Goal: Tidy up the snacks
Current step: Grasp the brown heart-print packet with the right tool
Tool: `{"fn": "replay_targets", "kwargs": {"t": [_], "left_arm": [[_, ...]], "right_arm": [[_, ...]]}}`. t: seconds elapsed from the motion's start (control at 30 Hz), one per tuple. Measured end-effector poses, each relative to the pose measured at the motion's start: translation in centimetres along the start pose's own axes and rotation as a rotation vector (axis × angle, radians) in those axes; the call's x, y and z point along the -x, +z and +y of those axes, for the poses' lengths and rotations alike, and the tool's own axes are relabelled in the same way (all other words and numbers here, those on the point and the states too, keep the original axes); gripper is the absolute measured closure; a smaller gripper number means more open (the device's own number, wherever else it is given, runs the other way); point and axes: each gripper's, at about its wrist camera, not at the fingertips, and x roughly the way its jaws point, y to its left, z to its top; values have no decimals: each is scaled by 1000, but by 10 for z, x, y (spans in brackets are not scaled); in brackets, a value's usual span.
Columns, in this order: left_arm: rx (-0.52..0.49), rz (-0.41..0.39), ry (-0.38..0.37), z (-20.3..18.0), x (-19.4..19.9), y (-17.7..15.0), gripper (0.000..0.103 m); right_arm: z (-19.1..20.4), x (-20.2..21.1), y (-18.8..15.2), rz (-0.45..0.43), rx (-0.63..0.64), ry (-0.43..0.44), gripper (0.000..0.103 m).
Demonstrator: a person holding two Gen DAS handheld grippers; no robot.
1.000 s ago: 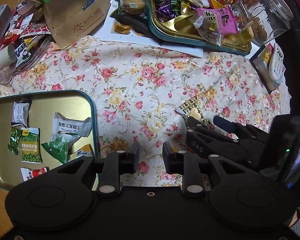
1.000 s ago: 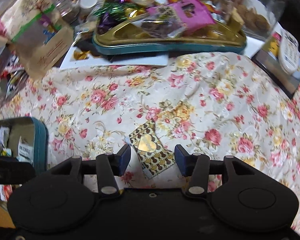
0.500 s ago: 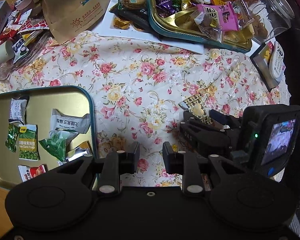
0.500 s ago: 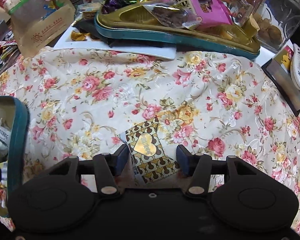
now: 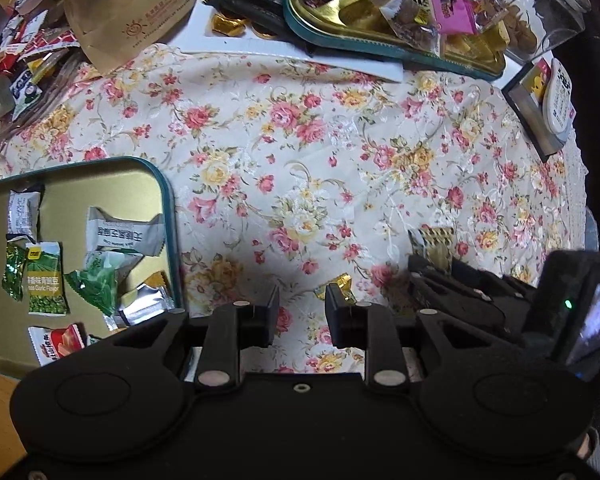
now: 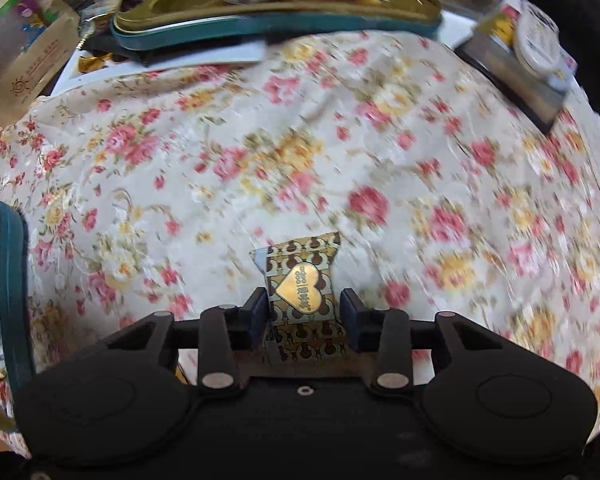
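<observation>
Floral tablecloth (image 5: 300,152) fills both views; right wrist view motion-blurred across the cloth and upper clutter. Gold tray with teal rim (image 5: 168,208), lower left of left view, cut off by frame edge; holds small packets, one green one (image 5: 46,280) reading "Garlic Flavor". Second gold tray heaped with sweets (image 5: 380,46), top of frame, partly cut off; a pink packet (image 5: 432,0) on it, print unreadable. Brown paper bag with sun logo (image 5: 136,12) upper left, lettering too small. Right gripper (image 6: 304,310): fingers against both sides of the brown-and-gold patterned candy wrapper with gold heart (image 6: 300,280), now clamped and lifted; half a second ago the jaws stood wider around it on the cloth. Heart lettering not legible. Left gripper (image 5: 302,306) low centre, jaws apart, empty.
</observation>
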Motion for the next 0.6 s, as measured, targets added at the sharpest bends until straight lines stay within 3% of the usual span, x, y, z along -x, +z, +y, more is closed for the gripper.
{"fn": "replay_targets", "kwargs": {"t": [0.33,0.6], "left_arm": [[-72,57,25,-27,-25,-11,68],[-120,106,43,-48,-55,-22,68]], "right_arm": [[-47,22,-54,27,-141,34,67],[-55,36,-54,1,-193,88,67]]}}
